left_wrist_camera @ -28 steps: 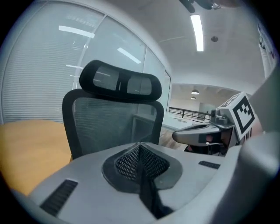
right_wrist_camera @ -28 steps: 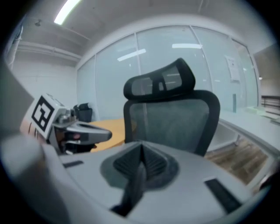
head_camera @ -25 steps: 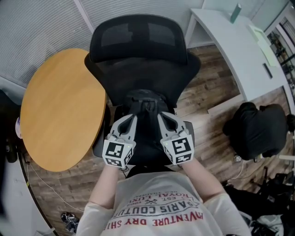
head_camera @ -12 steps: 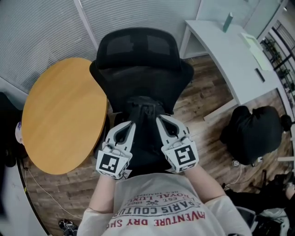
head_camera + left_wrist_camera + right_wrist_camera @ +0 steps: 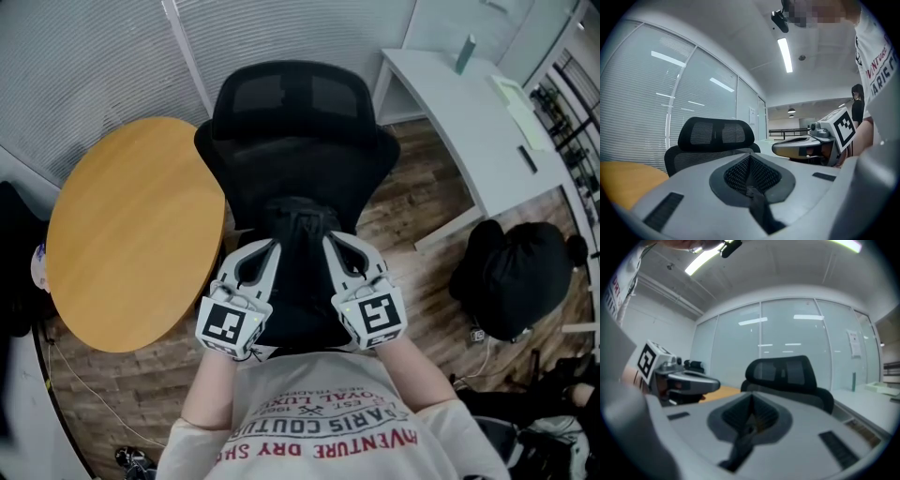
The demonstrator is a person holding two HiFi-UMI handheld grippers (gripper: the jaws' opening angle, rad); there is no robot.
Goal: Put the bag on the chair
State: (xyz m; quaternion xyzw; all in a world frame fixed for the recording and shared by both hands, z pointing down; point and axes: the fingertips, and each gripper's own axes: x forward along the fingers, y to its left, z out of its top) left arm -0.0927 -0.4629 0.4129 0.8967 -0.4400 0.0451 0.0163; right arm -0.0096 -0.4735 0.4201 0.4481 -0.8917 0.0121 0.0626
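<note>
Black fabric bag (image 5: 300, 225) pinched by my left gripper (image 5: 270, 247) and right gripper (image 5: 329, 244), both clamped on it, at the black mesh office chair (image 5: 295, 103).

A pale short-sleeved T-shirt (image 5: 323, 433) with red and dark lettering is worn. The left gripper (image 5: 271, 247) and right gripper (image 5: 329, 243) are moulded in light grey, each capped by a white cube (image 5: 228, 323) with black square markers.

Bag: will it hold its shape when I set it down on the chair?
Probably floppy: the bag looks like soft black fabric hanging from a thin strap. It would likely slump against the chair rather than roll.
</note>
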